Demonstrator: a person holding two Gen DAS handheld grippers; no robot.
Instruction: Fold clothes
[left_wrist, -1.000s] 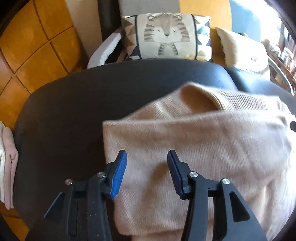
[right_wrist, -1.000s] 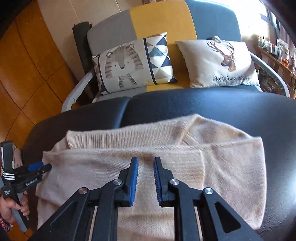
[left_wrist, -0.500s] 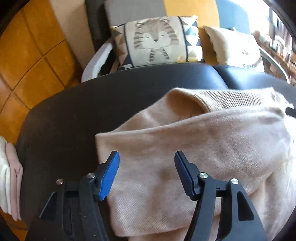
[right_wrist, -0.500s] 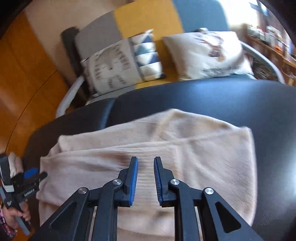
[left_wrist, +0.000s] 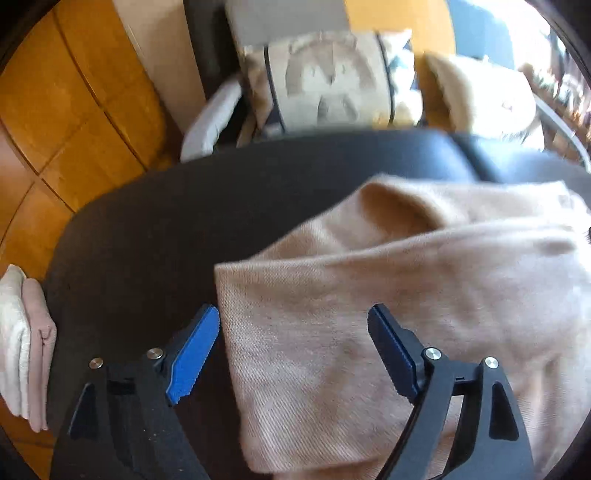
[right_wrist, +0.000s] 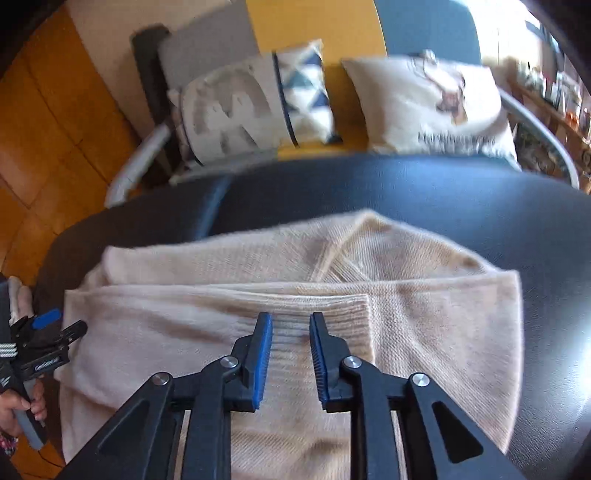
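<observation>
behind the black bench stands a sofa in grey, yellow and blue, with a tiger pillow and a white deer pillow on it. orange wood floor shows past the bench's left edge.

a beige sweater lies folded on the bench, spread from near the left edge to the middle, its neck toward the sofa. one ribbed cuff lies on top of it.

the left gripper points forward and down over the sweater's left end. its blue pads are wide apart and hold nothing. one pad sits over bare bench just beside the sweater's edge, the other over the cloth. in the right view the left gripper shows by the bench's left edge, with a hand around its handle.

the right gripper points forward over the sweater's middle. its fingers are a little way apart, with the ribbed cuff showing between them. they do not pinch it.

a small pile of folded clothes, white and pink, sits by the bench's left edge.
</observation>
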